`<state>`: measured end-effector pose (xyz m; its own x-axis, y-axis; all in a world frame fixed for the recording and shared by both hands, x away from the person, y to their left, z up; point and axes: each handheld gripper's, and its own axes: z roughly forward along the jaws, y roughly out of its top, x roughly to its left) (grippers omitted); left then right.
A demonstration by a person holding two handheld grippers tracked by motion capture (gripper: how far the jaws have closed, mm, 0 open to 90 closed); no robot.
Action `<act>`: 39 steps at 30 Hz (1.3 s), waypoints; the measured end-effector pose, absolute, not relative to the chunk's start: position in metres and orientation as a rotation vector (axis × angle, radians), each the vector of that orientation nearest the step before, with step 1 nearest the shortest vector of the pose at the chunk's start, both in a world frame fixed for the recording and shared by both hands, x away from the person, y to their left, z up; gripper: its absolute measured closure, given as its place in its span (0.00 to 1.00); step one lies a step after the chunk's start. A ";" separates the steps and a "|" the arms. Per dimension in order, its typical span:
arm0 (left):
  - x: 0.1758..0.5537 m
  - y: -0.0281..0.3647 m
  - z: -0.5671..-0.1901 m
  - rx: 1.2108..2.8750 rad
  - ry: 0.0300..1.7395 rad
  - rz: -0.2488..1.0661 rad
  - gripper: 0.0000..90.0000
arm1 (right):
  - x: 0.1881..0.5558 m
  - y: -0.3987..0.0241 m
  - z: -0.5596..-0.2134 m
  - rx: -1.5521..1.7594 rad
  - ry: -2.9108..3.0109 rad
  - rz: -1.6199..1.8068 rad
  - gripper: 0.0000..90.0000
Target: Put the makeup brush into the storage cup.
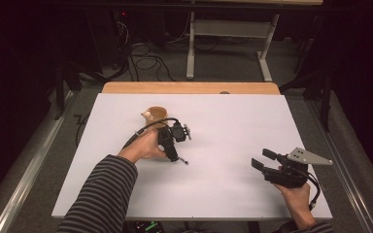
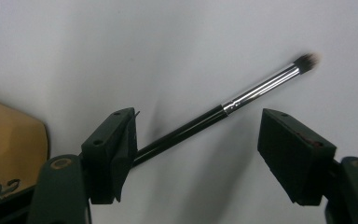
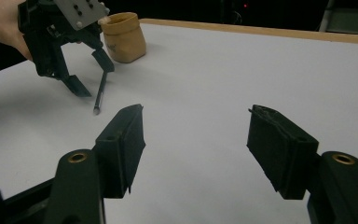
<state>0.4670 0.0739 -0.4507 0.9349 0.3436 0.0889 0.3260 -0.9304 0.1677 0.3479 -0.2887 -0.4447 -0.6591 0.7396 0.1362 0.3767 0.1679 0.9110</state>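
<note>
A slim makeup brush (image 2: 242,95) with a black handle, silver ferrule and dark bristles lies on the white table (image 1: 233,126). My left gripper (image 2: 198,116) points down over it with its jaws wide apart. The brush's handle runs against one jaw and the other jaw stands clear of it. In the high view the left gripper (image 1: 175,155) is left of the table's centre, and the brush's (image 1: 182,160) tip pokes out beside it. My right gripper (image 1: 262,158) hovers open at the front right with nothing between its fingers (image 3: 126,135).
A small tan pot (image 1: 155,114) stands just behind the left gripper, also seen as the tan pot (image 3: 123,37) in the right gripper view. A wooden strip (image 1: 189,88) edges the table's far side. Cables and table legs lie on the floor beyond.
</note>
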 end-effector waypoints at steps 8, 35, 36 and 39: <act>0.469 0.075 -0.453 2.937 0.525 0.178 0.34 | 0.348 -0.289 -0.445 1.068 2.112 1.494 0.42; 0.471 0.073 -0.456 2.951 0.499 0.080 0.61 | 0.349 -0.288 -0.445 1.065 2.117 1.496 0.42; 0.471 0.073 -0.456 2.951 0.499 0.080 0.62 | 0.349 -0.288 -0.445 1.065 2.117 1.496 0.42; 0.471 0.073 -0.455 2.951 0.498 0.062 0.65 | 0.349 -0.289 -0.445 1.067 2.116 1.496 0.42</act>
<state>0.4712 0.0728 -0.4554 0.9442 0.3290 0.0161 0.3229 -0.9341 0.1522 0.3486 -0.2886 -0.4452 -0.6615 0.7360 0.1441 0.3813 0.1646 0.9097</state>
